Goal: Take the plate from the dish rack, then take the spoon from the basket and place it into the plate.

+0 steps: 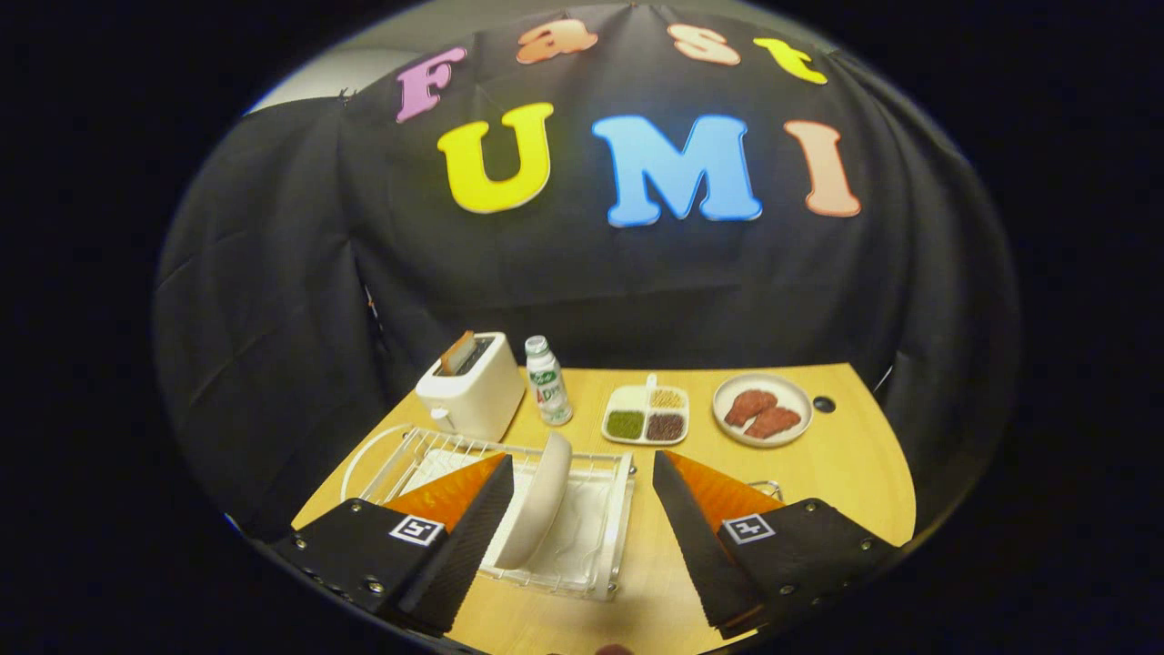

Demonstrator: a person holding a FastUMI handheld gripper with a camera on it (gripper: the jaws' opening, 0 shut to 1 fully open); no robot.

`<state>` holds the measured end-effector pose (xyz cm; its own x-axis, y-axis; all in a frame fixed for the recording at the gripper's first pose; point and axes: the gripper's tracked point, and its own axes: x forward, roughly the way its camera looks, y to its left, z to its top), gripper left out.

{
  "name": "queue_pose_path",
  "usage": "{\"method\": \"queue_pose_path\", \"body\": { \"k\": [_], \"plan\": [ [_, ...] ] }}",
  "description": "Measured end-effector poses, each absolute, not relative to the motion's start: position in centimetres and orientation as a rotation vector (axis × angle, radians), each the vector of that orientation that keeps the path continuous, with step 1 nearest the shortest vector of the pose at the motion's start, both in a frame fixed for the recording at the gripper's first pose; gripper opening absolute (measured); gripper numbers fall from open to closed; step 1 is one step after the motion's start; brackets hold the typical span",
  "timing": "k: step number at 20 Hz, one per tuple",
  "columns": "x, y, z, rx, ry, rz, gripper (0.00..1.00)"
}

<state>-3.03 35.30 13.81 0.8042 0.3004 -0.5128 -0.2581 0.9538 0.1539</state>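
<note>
Plate (pixel 538 502) upright on edge in dish rack (pixel 611 528), slotted between wires, rim offered for pinch. Gripper (pixel 582 496) spread wide, holding nothing, plate between fingers, nearer left one. Not yet grasped. Toaster (pixel 473 387), bottle (pixel 548 380), divided tray (pixel 647 414), dish with meat (pixel 762 409) beyond rack on table (pixel 855 464). Spoon basket: cannot tell where.

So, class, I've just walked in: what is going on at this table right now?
A person's hand-held tool hangs open above the wooden table, its two fingers spread wide and gripping nothing. Between them, a white plate stands on edge in the wire dish rack, not yet taken. Beyond the rack sit a toaster, a small bottle, a divided dish and a plate of meat.
</note>
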Motion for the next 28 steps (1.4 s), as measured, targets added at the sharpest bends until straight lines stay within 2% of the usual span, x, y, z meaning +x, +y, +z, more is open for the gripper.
{"method": "queue_pose_path", "body": {
  "k": [2,4,16,17,19,28],
  "plan": [
    [-2.9,36.7,11.6,0.112,0.72,0.308,0.95],
    [-1.9,37.6,9.7,0.136,0.802,0.296,0.97],
    [0.7,40.5,1.2,0.098,1.099,0.149,0.99],
    [0.9,40.3,0.4,0.071,1.116,0.126,0.84],
    [0.8,40.5,0.1,0.084,1.142,0.079,0.32],
    [0.9,39.4,3.7,-0.06,1.103,-0.031,0.3]
  ]
}}
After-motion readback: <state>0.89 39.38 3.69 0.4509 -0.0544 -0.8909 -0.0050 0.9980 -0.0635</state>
